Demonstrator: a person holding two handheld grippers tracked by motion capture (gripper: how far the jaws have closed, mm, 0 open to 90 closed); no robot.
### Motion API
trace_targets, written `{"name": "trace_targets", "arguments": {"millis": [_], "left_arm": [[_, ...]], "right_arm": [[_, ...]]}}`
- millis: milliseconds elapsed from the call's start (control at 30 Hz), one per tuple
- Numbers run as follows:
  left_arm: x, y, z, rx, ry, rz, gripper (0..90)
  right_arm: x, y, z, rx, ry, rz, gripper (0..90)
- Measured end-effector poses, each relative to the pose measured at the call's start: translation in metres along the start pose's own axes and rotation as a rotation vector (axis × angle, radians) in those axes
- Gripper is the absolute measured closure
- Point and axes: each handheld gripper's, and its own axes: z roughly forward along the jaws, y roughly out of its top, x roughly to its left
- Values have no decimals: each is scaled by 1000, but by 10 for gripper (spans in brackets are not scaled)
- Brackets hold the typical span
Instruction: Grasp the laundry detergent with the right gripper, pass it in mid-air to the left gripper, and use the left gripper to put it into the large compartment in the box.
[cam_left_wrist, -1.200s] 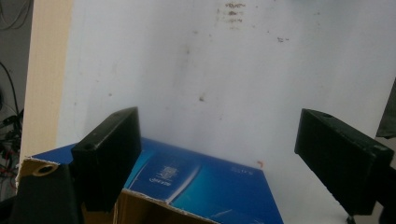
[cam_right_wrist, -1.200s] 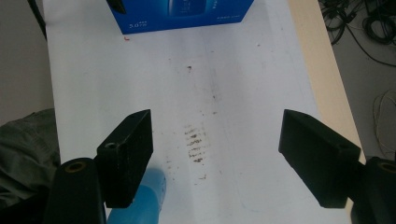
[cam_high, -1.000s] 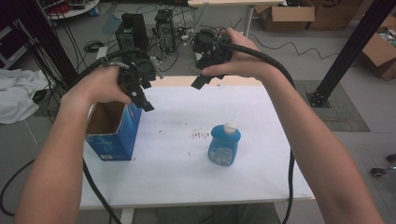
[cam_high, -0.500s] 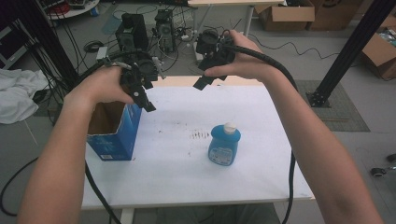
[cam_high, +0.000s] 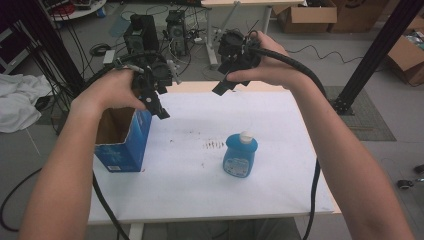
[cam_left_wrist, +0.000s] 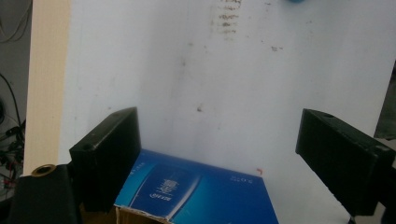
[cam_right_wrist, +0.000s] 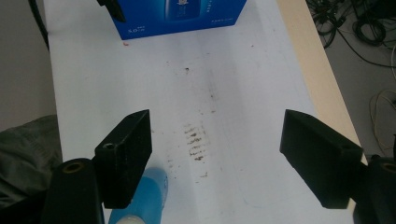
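Observation:
A blue bottle (cam_high: 240, 154) with a white cap stands upright on the white table (cam_high: 280, 125), right of centre. An open blue carton (cam_high: 123, 141) stands at the table's left side. My left gripper (cam_high: 156, 104) hovers above the carton's right rim, open, with the carton (cam_left_wrist: 201, 191) below its jaws. My right gripper (cam_high: 223, 84) is held high over the table's far edge, open and holding nothing. In the right gripper view the bottle (cam_right_wrist: 144, 198) peeks out behind the left jaw and the carton (cam_right_wrist: 180, 16) lies farther off.
A patch of dark smudges (cam_high: 215, 145) marks the table's middle. Beyond the far edge stand black equipment boxes (cam_high: 142, 27) and cables. Cardboard boxes (cam_high: 310, 15) sit on the floor at the back right. White cloth (cam_high: 17, 100) lies at the left.
Both hands have held nearly still above the table; the grippers shifted only slightly. Bottle and carton have not moved.

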Motion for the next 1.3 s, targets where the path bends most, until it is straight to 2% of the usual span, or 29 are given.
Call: {"name": "trace_targets", "arguments": {"millis": [200,400,900,1033,1300], "left_arm": [[-2,-2,-1,5,4,-10,144],[-4,-2,-1,3,4,-12,144],[-5,-2,4,4,-2,-14,145],[-5,-2,6,6,-4,-14,144],[-7,-3,7,9,-5,-20,144]], "right_arm": [[2,-10,-7,-70,17,9,202],[3,-27,-11,-119,24,5,184],[14,-80,-13,-253,25,32,168],[19,-101,-12,-304,26,48,166],[31,-127,-5,-345,32,60,160]]}}
